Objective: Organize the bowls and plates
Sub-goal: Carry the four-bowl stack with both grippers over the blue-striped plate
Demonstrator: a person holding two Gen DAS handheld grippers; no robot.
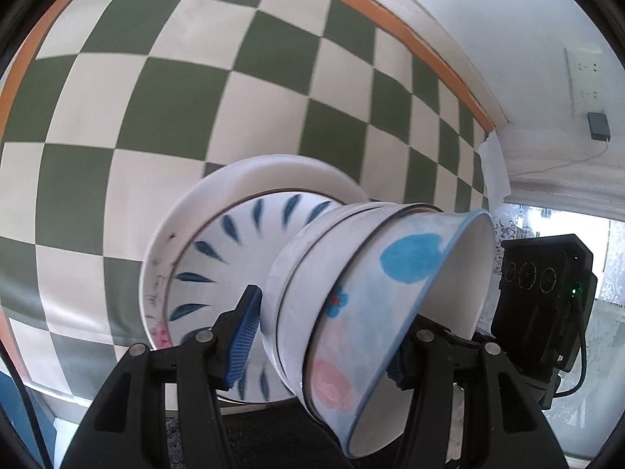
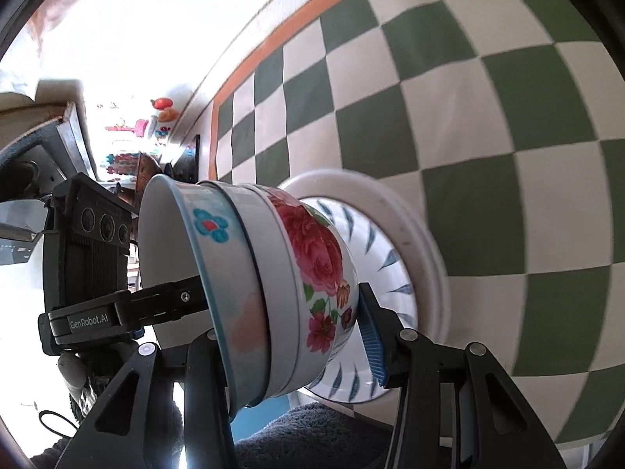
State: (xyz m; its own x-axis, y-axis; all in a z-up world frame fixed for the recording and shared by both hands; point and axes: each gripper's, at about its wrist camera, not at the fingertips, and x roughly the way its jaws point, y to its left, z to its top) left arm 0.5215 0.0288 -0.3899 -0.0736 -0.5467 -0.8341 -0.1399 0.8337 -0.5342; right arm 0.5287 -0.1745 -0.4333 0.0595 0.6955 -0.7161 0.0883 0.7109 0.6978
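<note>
Glossy nested bowls (image 2: 273,281), round plates (image 2: 394,242)

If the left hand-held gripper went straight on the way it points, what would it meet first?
Probably the blue-leaf plate, just beyond the stacked bowls between the left hand-held gripper's jaws; depth is unclear.

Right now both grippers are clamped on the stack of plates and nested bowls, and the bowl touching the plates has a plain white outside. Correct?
Not quite. Both the left gripper and right gripper do clamp the stack, but the bowl against the blue-leaf plate is not plain: the right wrist view shows red and pink flowers on the floral bowl. The blue-rimmed bowl sits on top of the nest.
</note>
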